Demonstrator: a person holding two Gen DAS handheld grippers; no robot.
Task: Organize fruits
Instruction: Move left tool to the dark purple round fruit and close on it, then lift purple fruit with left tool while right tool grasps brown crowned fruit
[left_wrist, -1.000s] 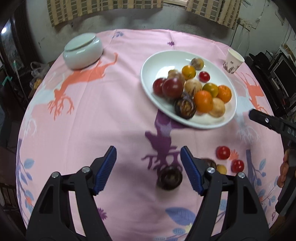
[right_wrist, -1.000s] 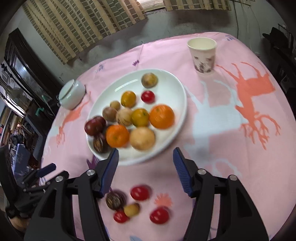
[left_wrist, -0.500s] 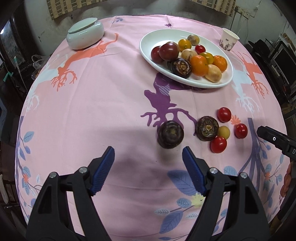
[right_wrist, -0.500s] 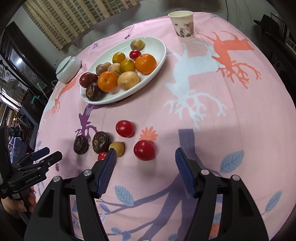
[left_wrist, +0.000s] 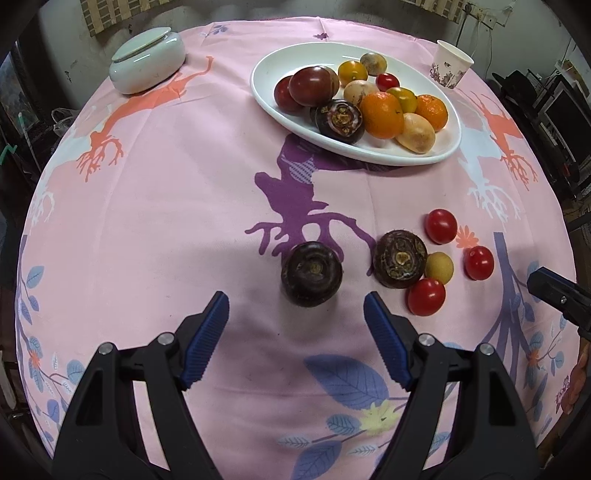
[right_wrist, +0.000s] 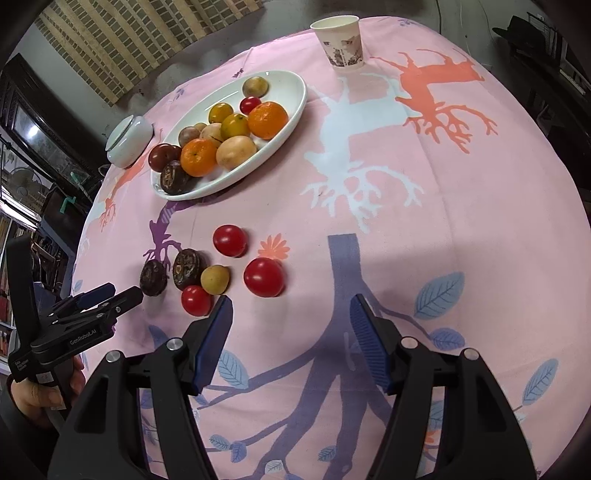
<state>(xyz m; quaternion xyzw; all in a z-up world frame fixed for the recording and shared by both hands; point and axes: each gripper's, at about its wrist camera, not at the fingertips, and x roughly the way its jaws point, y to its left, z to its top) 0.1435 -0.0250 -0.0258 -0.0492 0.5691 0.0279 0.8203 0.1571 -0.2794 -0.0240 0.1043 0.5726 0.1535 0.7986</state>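
Pink printed cloth (left_wrist: 155, 206) under my left claw (left_wrist: 295, 314) and right claw (right_wrist: 291, 314), both gaping, empty; blinds (right_wrist: 122, 40) beyond.

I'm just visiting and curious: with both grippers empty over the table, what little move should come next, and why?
Probably lower the left gripper around the dark purple fruit just ahead of its open jaws. That fruit lies loose on the cloth, apart from the others, while most fruit already sits in the white plate.
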